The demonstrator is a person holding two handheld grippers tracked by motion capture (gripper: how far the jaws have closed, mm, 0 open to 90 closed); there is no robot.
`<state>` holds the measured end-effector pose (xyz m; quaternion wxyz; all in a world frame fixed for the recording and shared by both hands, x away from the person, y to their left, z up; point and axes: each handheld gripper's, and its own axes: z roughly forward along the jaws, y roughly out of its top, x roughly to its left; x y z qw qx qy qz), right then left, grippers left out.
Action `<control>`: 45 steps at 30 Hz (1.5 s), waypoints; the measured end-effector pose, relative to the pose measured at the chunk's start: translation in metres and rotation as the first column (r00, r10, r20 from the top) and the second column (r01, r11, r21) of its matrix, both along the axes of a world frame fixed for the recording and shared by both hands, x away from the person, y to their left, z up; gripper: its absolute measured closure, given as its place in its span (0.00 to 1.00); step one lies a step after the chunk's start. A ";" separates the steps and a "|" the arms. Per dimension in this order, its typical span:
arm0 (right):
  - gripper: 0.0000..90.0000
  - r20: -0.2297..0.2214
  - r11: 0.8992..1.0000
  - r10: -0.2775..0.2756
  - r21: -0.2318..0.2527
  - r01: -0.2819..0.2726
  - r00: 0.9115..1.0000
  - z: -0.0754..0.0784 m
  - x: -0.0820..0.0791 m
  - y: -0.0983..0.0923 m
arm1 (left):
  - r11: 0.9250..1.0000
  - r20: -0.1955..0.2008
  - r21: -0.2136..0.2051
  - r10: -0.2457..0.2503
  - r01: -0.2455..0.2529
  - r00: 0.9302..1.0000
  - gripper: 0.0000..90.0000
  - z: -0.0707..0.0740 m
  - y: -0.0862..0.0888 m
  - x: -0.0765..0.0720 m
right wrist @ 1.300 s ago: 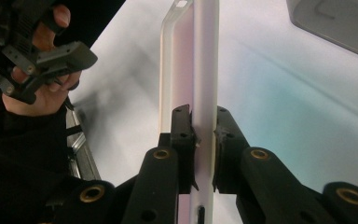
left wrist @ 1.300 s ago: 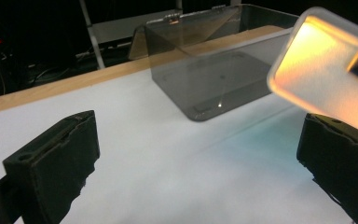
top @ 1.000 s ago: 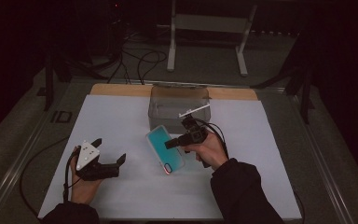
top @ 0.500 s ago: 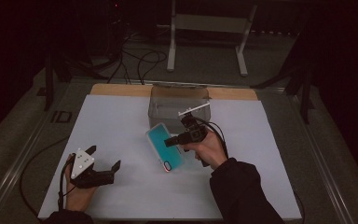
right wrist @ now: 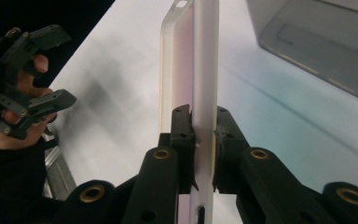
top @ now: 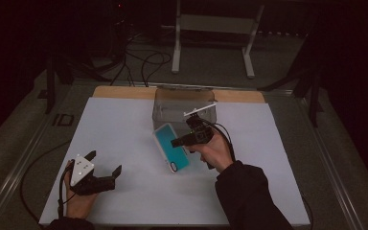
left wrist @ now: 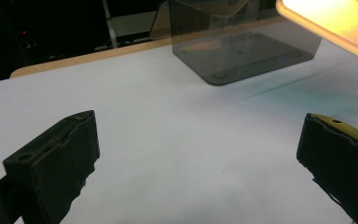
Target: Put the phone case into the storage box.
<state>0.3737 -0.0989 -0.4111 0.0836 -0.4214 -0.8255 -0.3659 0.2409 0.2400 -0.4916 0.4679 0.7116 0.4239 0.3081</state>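
Right gripper (top: 178, 142) is clamped on the teal phone (top: 171, 147), holding it edge-up over mid-table, the smoky box (top: 184, 104) just beyond at 12 o'clock. Left gripper (top: 104, 168) sits out at 8 o'clock, jaws spread wide, holding nothing. No readable writing on the phone or box.

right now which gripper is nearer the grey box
Right. The right gripper sits just in front of the grey box; the left gripper is at the near left edge.
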 end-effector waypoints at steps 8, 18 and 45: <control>0.91 0.023 0.999 -0.026 -0.039 0.027 0.999 0.001 0.000 0.002 | 1.000 0.002 -0.003 0.006 -0.006 1.000 0.00 -0.001 0.000 -0.001; 0.91 0.073 0.995 -0.044 -0.091 0.050 0.996 0.007 0.001 0.007 | 1.000 0.006 -0.005 0.006 -0.006 1.000 0.00 -0.001 0.000 -0.001; 0.91 0.142 0.981 -0.066 -0.170 0.090 0.988 0.016 0.006 0.011 | 1.000 0.010 -0.004 0.010 -0.010 1.000 0.00 -0.001 -0.001 -0.002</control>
